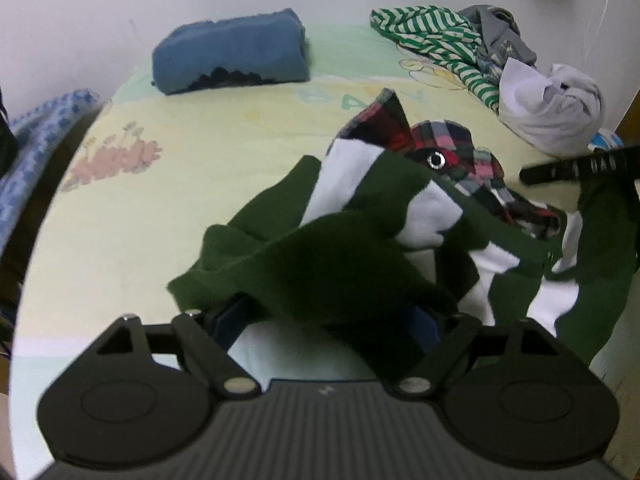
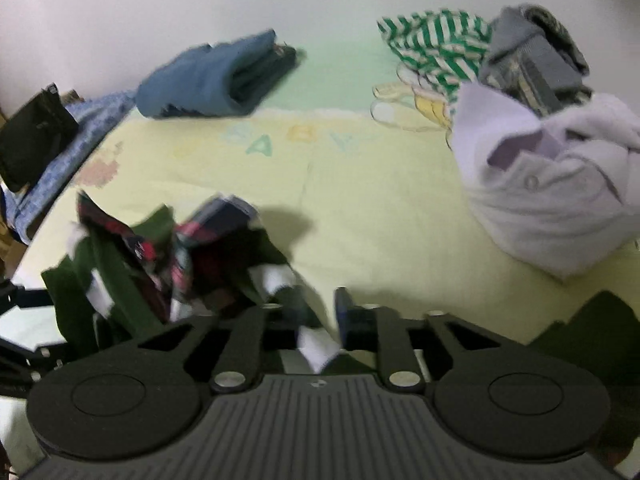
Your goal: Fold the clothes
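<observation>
A dark green and white striped garment (image 1: 340,248) with a plaid lining (image 1: 452,148) lies bunched on the pale yellow bed sheet (image 1: 180,208). My left gripper (image 1: 326,324) is open, its fingers spread wide, and the green cloth drapes over them and hides the tips. In the right wrist view the same garment (image 2: 120,280) is heaped at lower left. My right gripper (image 2: 318,312) has its fingers close together, pinching a green and white fold. The right gripper's black body (image 1: 580,164) shows at the right edge of the left wrist view.
At the back by the wall sit a folded blue garment (image 1: 228,56), a crumpled green-striped top (image 1: 436,36) and a grey garment (image 1: 500,32). A white shirt (image 2: 560,200) is bunched at the right. A blue patterned cloth (image 1: 40,132) marks the bed's left edge.
</observation>
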